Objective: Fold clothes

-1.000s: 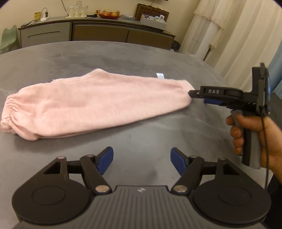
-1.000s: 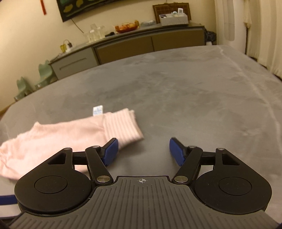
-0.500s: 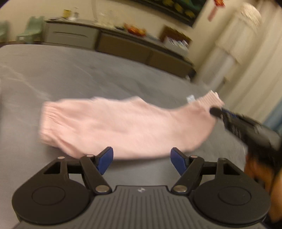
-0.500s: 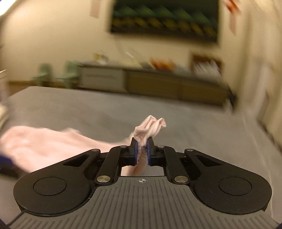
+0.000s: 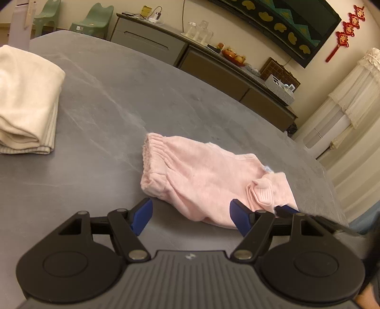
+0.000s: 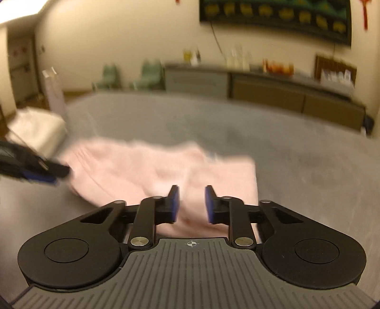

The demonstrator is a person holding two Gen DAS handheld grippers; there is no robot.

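Observation:
A pink garment (image 5: pixel 201 176) lies folded in half on the grey table (image 5: pixel 118 95), its ribbed cuff (image 5: pixel 262 193) resting on top at the near right. My left gripper (image 5: pixel 191 214) is open and empty, just in front of the garment's near edge. My right gripper (image 6: pixel 191 202) is open a little way, just above the garment (image 6: pixel 147 171), holding nothing. The right gripper's tips also show in the left wrist view (image 5: pixel 287 210), at the cuff. The right wrist view is blurred.
A folded cream garment (image 5: pixel 26 99) lies on the table at the far left, also in the right wrist view (image 6: pixel 35 128). A sideboard (image 5: pixel 213 61) with small items runs along the far wall. Green chairs (image 5: pixel 92 21) stand beyond the table. Curtains (image 5: pixel 344 118) hang at the right.
My right gripper carried the cuff end over the garment, doubling it, then opened and let it go. My left gripper moved nearer the garment and stayed open.

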